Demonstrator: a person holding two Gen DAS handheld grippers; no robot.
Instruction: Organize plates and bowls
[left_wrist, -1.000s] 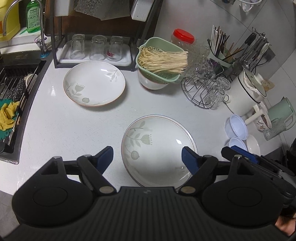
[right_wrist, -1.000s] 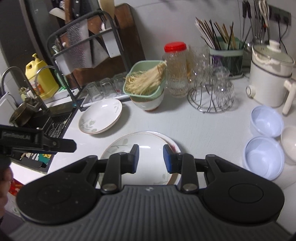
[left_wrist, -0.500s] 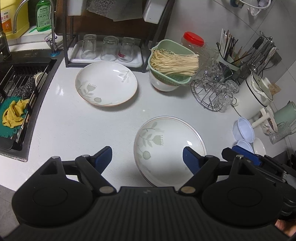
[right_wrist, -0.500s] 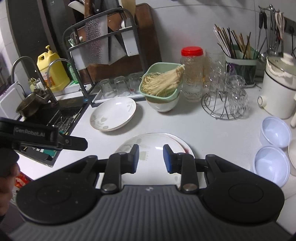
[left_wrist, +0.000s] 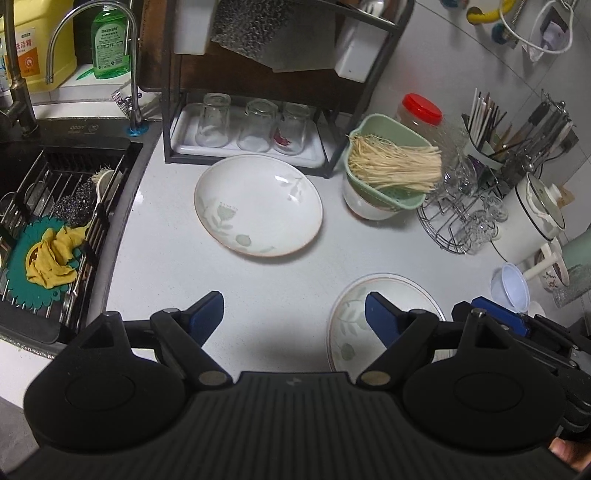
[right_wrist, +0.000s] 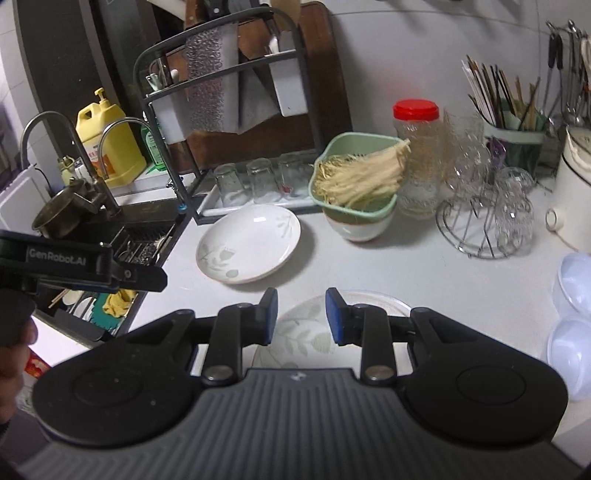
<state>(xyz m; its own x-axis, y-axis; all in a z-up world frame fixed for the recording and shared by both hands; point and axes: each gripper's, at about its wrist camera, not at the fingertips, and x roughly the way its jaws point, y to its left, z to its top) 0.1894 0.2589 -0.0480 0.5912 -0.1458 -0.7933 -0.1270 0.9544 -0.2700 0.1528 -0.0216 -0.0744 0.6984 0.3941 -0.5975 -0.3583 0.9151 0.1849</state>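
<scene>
Two white plates with a pale green flower print lie on the white counter. The far plate (left_wrist: 258, 205) sits in front of the glass rack; it also shows in the right wrist view (right_wrist: 248, 247). The near plate (left_wrist: 384, 295) lies partly under my right finger in the left wrist view, and under the right gripper in the right wrist view (right_wrist: 306, 321). My left gripper (left_wrist: 294, 317) is wide open and empty above bare counter. My right gripper (right_wrist: 301, 315) is open with a narrower gap, empty, above the near plate. Pale blue bowls (right_wrist: 574, 280) stand at the right.
A sink (left_wrist: 48, 221) with a rack, scourer and yellow cloth is at the left. A black rack with upturned glasses (left_wrist: 251, 125) stands at the back. A green strainer of noodles (left_wrist: 391, 166), a wire glass stand (left_wrist: 465, 218), a white pot (left_wrist: 532, 214) and a utensil holder crowd the right.
Both grippers have moved left and pulled back. In the left wrist view the near plate slid from the centre to the right. Both jaws kept their opening.
</scene>
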